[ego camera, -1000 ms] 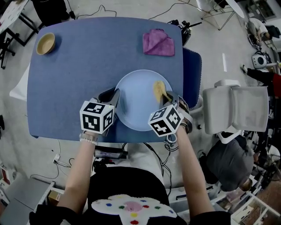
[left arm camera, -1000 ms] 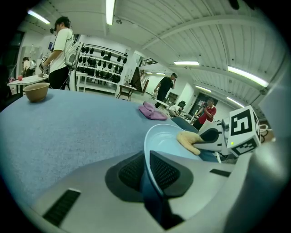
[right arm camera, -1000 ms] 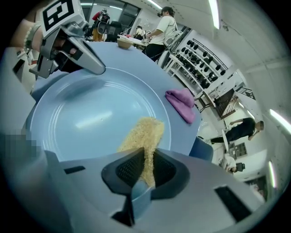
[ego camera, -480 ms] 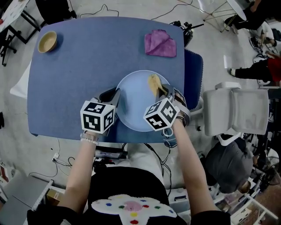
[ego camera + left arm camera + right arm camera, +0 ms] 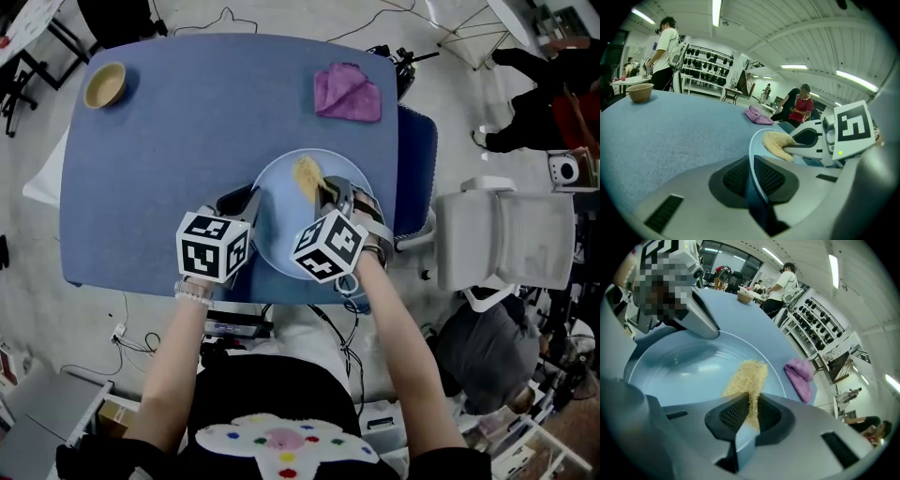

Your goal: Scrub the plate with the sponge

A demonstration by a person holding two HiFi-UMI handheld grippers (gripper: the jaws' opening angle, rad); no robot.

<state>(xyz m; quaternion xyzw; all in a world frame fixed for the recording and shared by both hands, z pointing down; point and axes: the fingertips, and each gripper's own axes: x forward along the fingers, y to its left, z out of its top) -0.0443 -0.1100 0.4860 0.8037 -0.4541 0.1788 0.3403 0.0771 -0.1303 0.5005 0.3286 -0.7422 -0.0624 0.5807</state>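
Pale-blue round plate (image 5: 281, 223) under tan sponge (image 5: 307, 175)

Blue tabletop (image 5: 187, 141) on pale grey floor (image 5: 450, 103). White chair (image 5: 502, 234) near right edge. Ribbed white ceiling (image 5: 787, 37), strip lights (image 5: 716, 11). Dark rack (image 5: 705, 61) along far wall.
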